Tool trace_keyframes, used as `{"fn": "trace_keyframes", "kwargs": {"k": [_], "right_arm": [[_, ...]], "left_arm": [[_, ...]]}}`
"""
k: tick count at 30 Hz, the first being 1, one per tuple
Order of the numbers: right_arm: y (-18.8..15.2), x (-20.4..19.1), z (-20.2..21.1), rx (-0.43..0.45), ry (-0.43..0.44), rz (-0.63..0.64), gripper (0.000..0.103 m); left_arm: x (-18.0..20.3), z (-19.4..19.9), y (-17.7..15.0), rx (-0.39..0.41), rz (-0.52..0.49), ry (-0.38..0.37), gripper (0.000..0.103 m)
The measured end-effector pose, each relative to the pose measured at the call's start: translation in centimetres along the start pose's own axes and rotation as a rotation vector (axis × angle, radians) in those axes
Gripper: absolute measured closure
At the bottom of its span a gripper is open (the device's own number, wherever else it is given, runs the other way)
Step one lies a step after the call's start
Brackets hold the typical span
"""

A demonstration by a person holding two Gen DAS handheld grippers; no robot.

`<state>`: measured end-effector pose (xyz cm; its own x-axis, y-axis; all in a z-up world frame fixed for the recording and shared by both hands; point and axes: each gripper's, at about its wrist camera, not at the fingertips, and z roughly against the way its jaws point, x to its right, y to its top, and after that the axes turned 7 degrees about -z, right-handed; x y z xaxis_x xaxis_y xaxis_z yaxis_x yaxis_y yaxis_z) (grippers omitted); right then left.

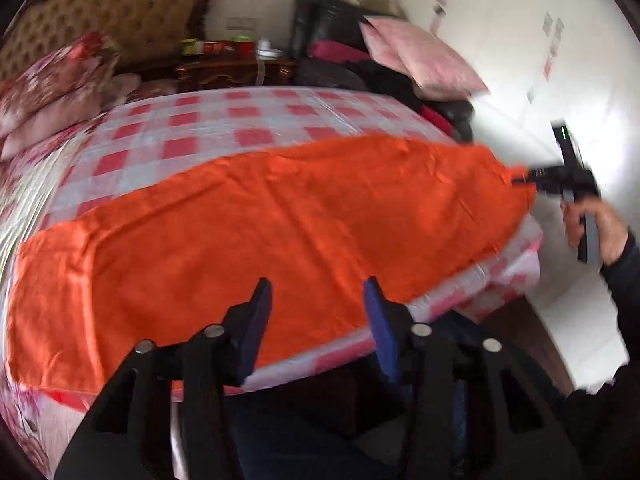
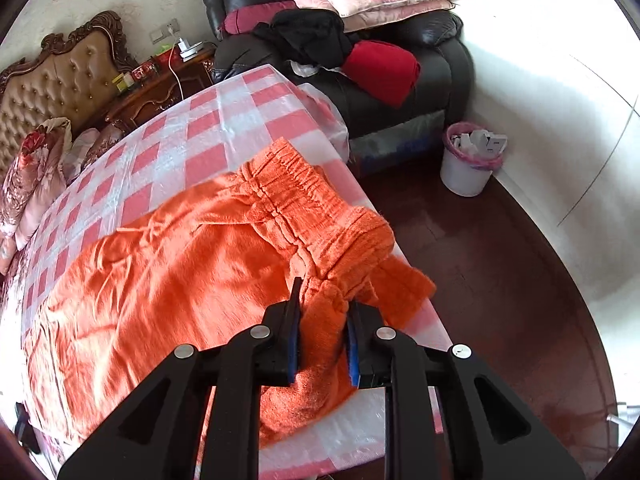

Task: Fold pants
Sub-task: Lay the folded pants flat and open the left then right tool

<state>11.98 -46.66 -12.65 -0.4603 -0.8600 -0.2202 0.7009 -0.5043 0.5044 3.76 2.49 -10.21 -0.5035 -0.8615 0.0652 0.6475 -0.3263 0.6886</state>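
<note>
Orange pants (image 1: pixel 260 232) lie spread lengthwise across the bed's near side. My left gripper (image 1: pixel 318 294) hangs open above their near edge, and only the cloth lying below shows between its blue pads. In the right wrist view the elastic waistband (image 2: pixel 296 196) is bunched at the bed's corner. My right gripper (image 2: pixel 324 312) is shut on a fold of the orange pants (image 2: pixel 160 280) just below that waistband. The left wrist view shows that right gripper (image 1: pixel 524 178) pinching the pants' far right end, with a hand (image 1: pixel 600 232) on its handle.
The bed (image 2: pixel 224 120) has a pink and white checked cover, with floral pillows (image 1: pixel 52 88) by the tufted headboard (image 1: pixel 120 12). A black armchair (image 2: pixel 440 72) piled with clothes and pink cushions stands beyond the bed. A white bin (image 2: pixel 468 164) sits on the dark floor near the wall.
</note>
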Motion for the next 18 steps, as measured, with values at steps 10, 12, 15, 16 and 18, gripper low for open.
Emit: {"fn": "trace_keyframes", "kwargs": {"k": [10,12,15,16,18], "right_arm": [[-0.8,1.5,0.7,0.002,0.044,0.009,0.084],[-0.7,1.6,0.5,0.000,0.048,0.012,0.084],[-1.1,1.8,-0.9,-0.023,0.006,0.042,0.073],[-1.2,2.2,-0.7,-0.011,0.001,0.033,0.067],[-1.1,2.8,0.3,0.019,0.007,0.020,0.058]], "left_arm": [[5.8,-4.0,1.3,-0.021,-0.001,-0.052,0.068],[7.4,-4.6,2.0,-0.017,-0.041,-0.072,0.068],[9.6,-6.0,3.0,-0.013,-0.076,-0.085,0.061],[10.1,-6.3,3.2,-0.012,-0.071,-0.087,0.053],[10.9,-6.9,3.5,-0.008,-0.063,-0.096,0.045]]}}
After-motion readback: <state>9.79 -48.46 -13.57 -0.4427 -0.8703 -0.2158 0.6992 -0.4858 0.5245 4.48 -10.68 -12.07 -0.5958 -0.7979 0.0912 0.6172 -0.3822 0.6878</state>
